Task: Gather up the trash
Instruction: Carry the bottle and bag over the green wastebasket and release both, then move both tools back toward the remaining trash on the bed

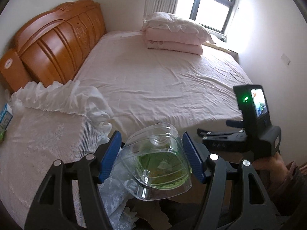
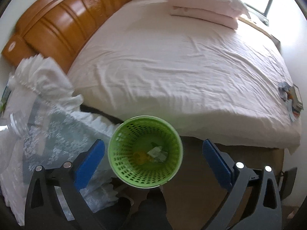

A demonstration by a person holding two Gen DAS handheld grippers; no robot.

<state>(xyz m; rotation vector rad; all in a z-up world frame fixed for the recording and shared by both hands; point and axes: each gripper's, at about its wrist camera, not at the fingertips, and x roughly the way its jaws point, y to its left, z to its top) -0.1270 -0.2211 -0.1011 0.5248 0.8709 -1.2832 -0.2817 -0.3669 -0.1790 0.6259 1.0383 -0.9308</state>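
In the left wrist view my left gripper (image 1: pixel 151 159) is shut on a clear plastic container (image 1: pixel 153 153), held tilted; the green bin shows through its lower part. In the right wrist view a green perforated wastebasket (image 2: pixel 144 151) stands on the floor below the bed's edge, with a crumpled wrapper (image 2: pixel 157 153) and a yellow scrap (image 2: pixel 139 156) inside. My right gripper (image 2: pixel 153 157) is open and empty above the basket, its blue pads to either side. The right gripper's body (image 1: pixel 255 118) also shows at the right in the left wrist view. The clear container's edge (image 2: pixel 16 122) appears at the far left.
A bed with a pink sheet (image 1: pixel 163 80), an orange wooden headboard (image 1: pixel 51 44) and folded pink bedding (image 1: pixel 176 32). A lace-covered stand (image 1: pixel 38 143) on the left bears a small carton (image 1: pixel 4 118). Small items (image 2: pixel 291 97) lie at the bed's right edge.
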